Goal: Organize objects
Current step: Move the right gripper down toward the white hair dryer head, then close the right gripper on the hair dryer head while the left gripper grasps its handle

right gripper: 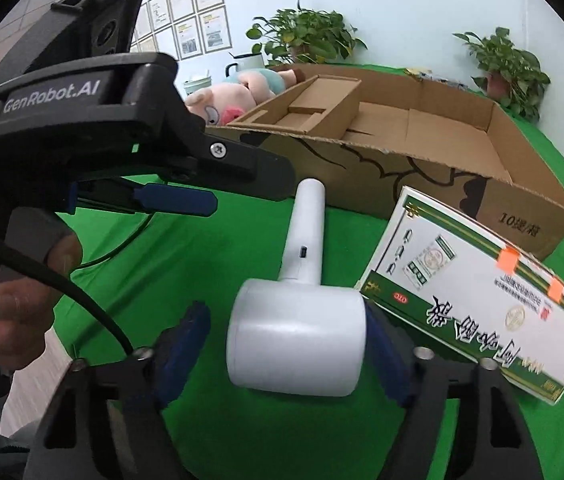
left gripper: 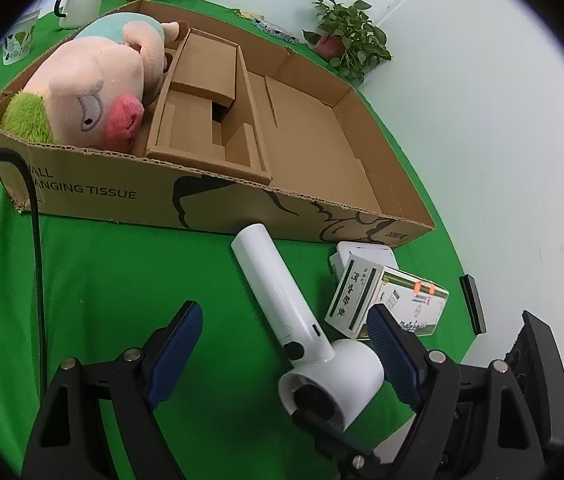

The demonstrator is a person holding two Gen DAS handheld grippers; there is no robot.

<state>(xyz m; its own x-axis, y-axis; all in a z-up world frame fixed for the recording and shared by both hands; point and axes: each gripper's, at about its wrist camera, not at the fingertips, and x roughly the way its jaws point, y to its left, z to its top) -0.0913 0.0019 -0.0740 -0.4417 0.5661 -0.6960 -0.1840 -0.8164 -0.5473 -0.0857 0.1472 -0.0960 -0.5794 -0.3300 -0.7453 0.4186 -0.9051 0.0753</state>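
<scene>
White hair dryer (right gripper: 298,328) lies on green tabletop (left gripper: 122,280), just in front of cardboard box (left gripper: 210,196), handle twd box. Right hand-held gripper (right gripper: 286,344) brackets its barrel, left pad clear, no grip yet. Left hand-held gripper (left gripper: 286,352) wide, w/ nothing held.

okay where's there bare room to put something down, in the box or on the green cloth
In the cardboard box, the bare floor between the cardboard insert and the far end wall is free. The green cloth left of the white hair dryer is also bare. It is crowded around the medicine box.
</scene>
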